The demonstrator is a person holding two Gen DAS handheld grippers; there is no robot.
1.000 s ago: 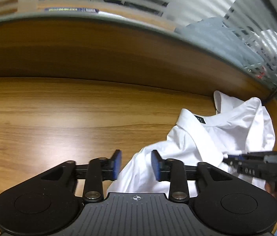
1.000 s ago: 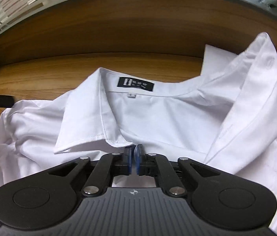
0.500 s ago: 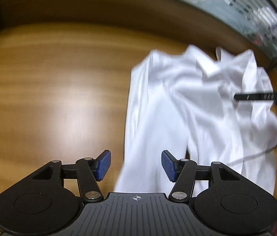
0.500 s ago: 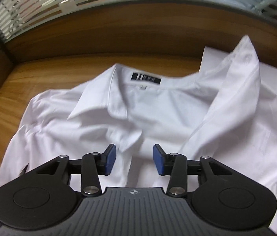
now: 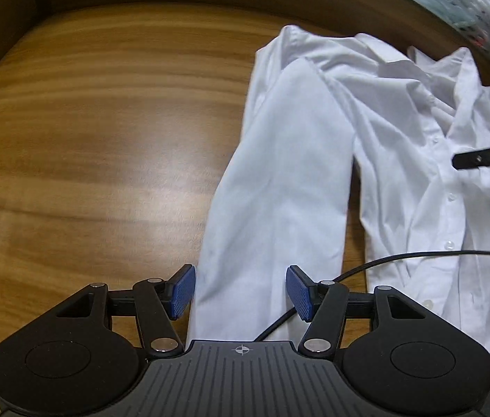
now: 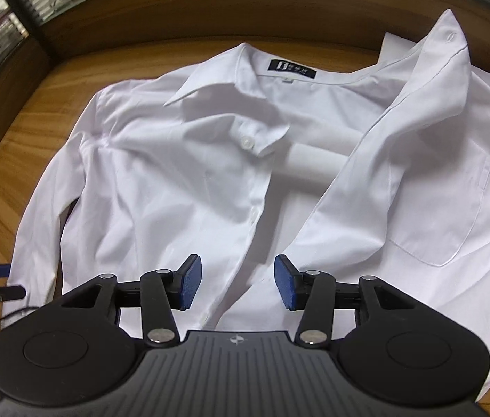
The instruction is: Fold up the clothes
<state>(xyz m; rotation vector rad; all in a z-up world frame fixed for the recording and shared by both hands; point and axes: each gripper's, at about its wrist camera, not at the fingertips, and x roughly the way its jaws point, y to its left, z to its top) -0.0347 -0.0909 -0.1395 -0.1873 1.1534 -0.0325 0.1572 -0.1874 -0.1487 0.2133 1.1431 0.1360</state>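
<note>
A rumpled white long-sleeved button-up dress shirt (image 6: 210, 173) is lying face up and unbuttoned on a wooden table with an orange-brown grain (image 5: 88, 139), its two front panels falling apart down the middle of the right wrist view. The collar is sitting toward the top of that frame, showing a small black rectangular neck label with white print (image 6: 291, 66), while a chest pocket is showing at the right side. A white paper sheet (image 6: 392, 43) is peeking out from under the collar at the upper right.

The right black two-finger gripper with blue ribbed pads (image 6: 238, 283) is hovering low over the shirt's open placket at the bottom centre, its jaws standing wide apart and gripping nothing.

In the left wrist view, the shirt's long white sleeve (image 5: 279, 191) is stretching from the upper centre down to the bottom centre of the frame, running between the pads of the left black two-finger gripper with blue ribbed pads (image 5: 241, 292). Its jaws are also standing wide, with the cloth not pinched. A thin black cable (image 5: 418, 255) is trailing across the shirt's lower right portion, and the tip of the right gripper is poking in at the right edge.
</note>
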